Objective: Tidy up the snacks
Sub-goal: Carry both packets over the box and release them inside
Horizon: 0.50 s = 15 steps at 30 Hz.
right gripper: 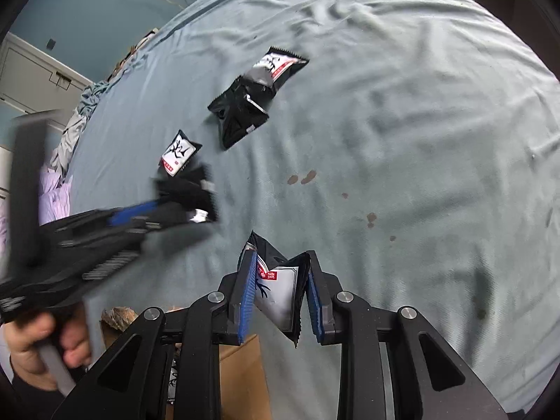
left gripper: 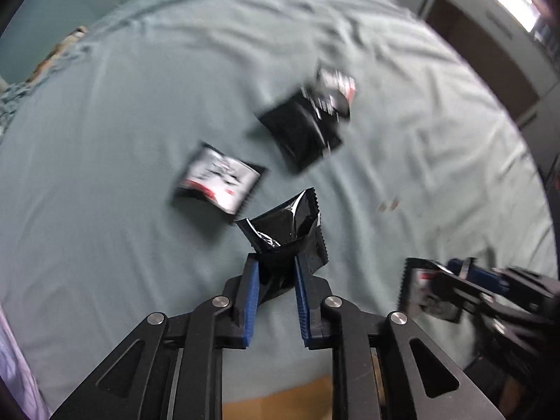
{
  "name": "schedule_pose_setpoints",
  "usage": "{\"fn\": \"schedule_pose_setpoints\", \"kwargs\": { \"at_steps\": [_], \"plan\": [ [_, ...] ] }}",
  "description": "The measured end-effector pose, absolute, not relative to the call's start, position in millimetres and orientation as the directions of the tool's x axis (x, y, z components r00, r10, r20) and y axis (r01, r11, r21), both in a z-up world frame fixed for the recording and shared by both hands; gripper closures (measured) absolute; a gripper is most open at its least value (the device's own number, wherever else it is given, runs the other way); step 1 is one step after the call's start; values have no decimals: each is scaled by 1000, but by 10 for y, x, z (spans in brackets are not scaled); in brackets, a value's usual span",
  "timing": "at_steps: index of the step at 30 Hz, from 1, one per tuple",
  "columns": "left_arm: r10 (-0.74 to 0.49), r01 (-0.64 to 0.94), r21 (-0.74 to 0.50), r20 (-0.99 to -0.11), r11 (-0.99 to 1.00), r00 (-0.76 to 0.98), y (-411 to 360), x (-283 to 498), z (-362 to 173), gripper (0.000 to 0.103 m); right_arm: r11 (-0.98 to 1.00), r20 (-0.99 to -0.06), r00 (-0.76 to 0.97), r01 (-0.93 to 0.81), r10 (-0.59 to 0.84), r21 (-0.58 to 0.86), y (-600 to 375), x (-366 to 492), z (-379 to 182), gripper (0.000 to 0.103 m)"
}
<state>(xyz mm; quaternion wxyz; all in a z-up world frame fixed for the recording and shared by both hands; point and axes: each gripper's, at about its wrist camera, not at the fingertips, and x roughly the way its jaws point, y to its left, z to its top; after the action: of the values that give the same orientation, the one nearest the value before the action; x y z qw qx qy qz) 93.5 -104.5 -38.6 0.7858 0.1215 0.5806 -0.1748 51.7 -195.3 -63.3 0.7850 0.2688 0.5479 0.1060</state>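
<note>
The left gripper is clamped on a black packet, and the right gripper on a white-faced packet. Both packets stick forward past the fingers, lifted above the sheet. Three packets lie ahead; the nearest is closer to the left gripper.

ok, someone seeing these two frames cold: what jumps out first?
Both tongs are shut on snack packets: the left tongs pinch a crumpled black packet, and the right tongs clamp a white-faced packet. Three more packets lie loose on the wrinkled grey-green sheet, one face up and two overlapping further off. Brown stains mark the sheet to the right.
</note>
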Motion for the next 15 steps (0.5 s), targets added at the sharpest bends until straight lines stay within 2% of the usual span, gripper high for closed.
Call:
{"fn": "schedule_pose_setpoints", "kwargs": {
  "at_steps": [8,12,15],
  "plan": [
    [-264,447,-90,-901,890,344,-409,58,424,86,825,-768,455,115,452,553,-2142,245,-376,78],
    [-281,451,-97,-888,887,363,-110,-424,332,85,817,-737,490,83,465,571,-2155,133,-288,78],
    [-171,426,-22,-933,904,316,5,-570,-34,83,823,-731,487,43,477,566,-2115,99,-259,78]
  ]
}}
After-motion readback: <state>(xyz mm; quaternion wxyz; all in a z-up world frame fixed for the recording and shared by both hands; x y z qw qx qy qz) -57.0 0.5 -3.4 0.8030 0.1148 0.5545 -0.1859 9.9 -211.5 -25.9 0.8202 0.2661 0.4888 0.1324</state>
